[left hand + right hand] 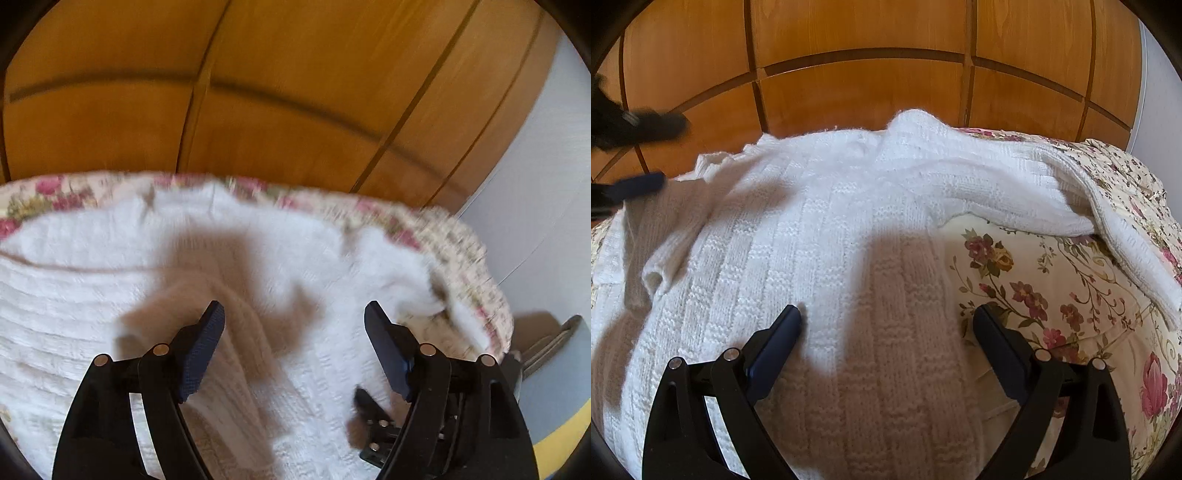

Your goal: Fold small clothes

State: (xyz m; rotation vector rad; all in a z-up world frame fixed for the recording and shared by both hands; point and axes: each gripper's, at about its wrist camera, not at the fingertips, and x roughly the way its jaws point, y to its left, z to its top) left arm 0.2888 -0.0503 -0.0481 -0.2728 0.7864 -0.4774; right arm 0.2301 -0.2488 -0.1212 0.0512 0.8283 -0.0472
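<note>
Left wrist view. Background: wooden wardrobe doors, orange-brown panels with dark grooves, filling the far half. Pale wall at far right. Blue and yellow surface at near right, past the bed's edge. Bed with floral cover, cream with pink roses, showing as a strip along the far and right edges. White knitted sweater spread over the cover, taking up most of the near and middle ground; ribbed texture, picture blurred. Shadow of the tongs falls across its middle. A raised fold of knit runs from between the fingers toward the near edge. Left tongs: spread wide, nothing between the fingers, dark blue pads, above the sweater; contact cannot be told. Part of the right tongs shows at near right on the knit.

Right wrist view. Background: the same wardrobe doors across the far side. Floral cover bare at right and near right. Sweater lies flat on the bed at centre and left, block-pattern knit in vertical bands. One sleeve stretches to the right along the far edge, then bends toward the near right over the cover. At left another sleeve lies folded inward over the body. Right tongs: spread wide, holding nothing; left finger over the knit, right finger over the bare cover, the sweater's right hem between them. Left tongs blurred at far left, above the sweater's left shoulder.
</note>
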